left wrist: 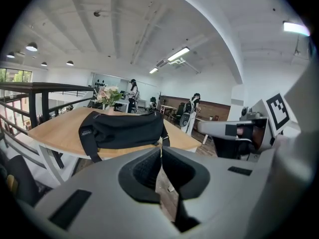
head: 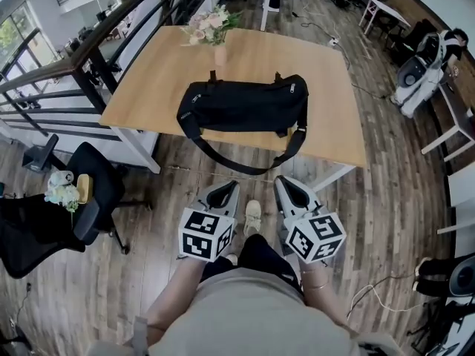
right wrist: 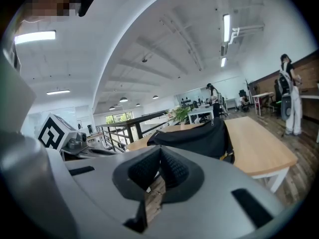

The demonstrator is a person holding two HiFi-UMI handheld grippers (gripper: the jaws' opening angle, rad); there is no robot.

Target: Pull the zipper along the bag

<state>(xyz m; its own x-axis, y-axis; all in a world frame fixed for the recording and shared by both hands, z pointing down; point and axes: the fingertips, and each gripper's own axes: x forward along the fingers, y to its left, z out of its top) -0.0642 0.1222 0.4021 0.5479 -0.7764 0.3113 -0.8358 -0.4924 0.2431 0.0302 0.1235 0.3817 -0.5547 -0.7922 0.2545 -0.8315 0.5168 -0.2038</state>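
Black fabric bag [head: 243, 106] lay lengthwise at the middle of the wooden worktop [head: 334, 102]. Its shoulder strap [head: 245, 167] drooped over the six o'clock edge. A vase of flowers [head: 214, 30] stood at twelve o'clock from the bag, near it but apart. The left tool [head: 223, 193] and the right tool [head: 292, 188] hung side by side at six o'clock, off the worktop and well apart from the bag, above the plank floor [head: 386, 213]. Each had its jaws pressed together with nothing between them. A black office chair [head: 96, 191] sat at nine o'clock from the left tool.
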